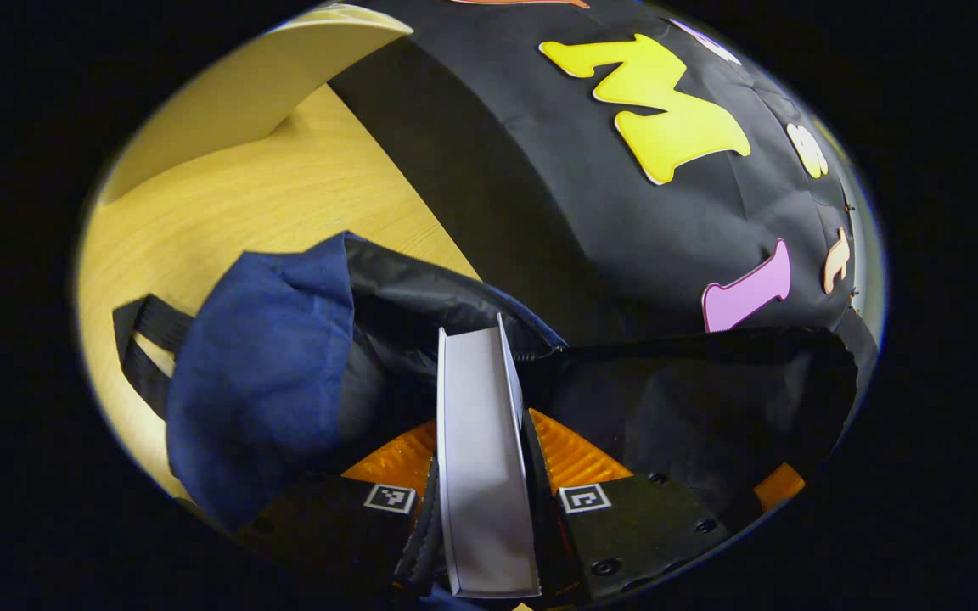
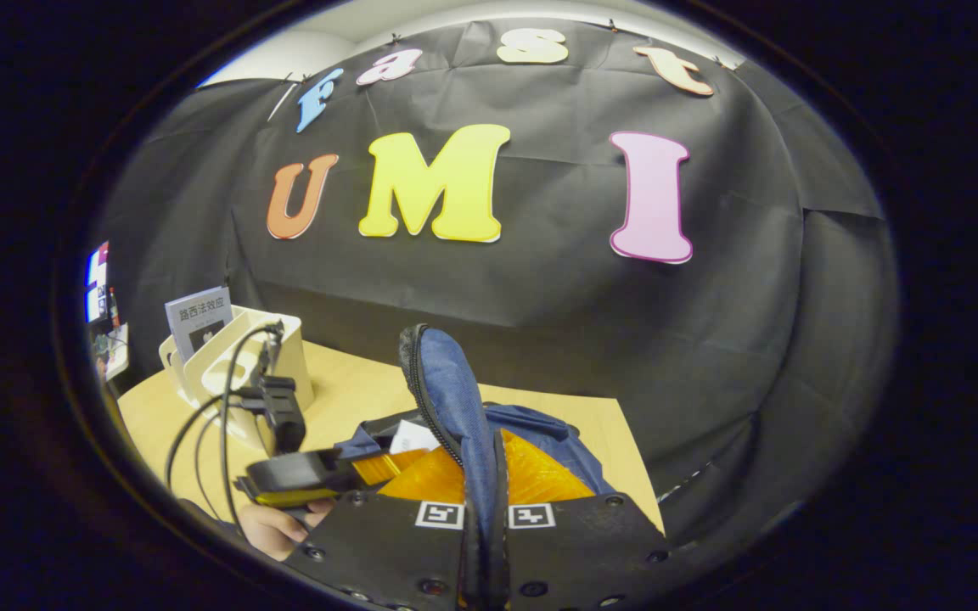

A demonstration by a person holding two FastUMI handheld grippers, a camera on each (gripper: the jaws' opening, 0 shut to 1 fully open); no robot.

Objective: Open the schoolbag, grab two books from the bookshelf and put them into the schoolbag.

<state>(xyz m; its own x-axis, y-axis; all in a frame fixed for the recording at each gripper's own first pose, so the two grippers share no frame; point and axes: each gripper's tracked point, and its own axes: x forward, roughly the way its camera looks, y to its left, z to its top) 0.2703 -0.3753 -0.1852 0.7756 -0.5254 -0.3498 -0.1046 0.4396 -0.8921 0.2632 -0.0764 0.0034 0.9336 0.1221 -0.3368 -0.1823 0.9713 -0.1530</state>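
Left gripper view: book (image 1: 482,458) is clamped by left gripper (image 1: 485,501) above bag (image 1: 268,382); flap (image 2: 455,399), apparently pinched by right gripper (image 2: 485,518), should be held wide.

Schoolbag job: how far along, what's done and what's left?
Done: the schoolbag is open, with the right gripper shut on its blue flap, holding it up. In hand: the left gripper grips a white book at the bag's mouth. Left: release it inside; whether it is the first or second book is unclear. One book stands in the bookshelf.
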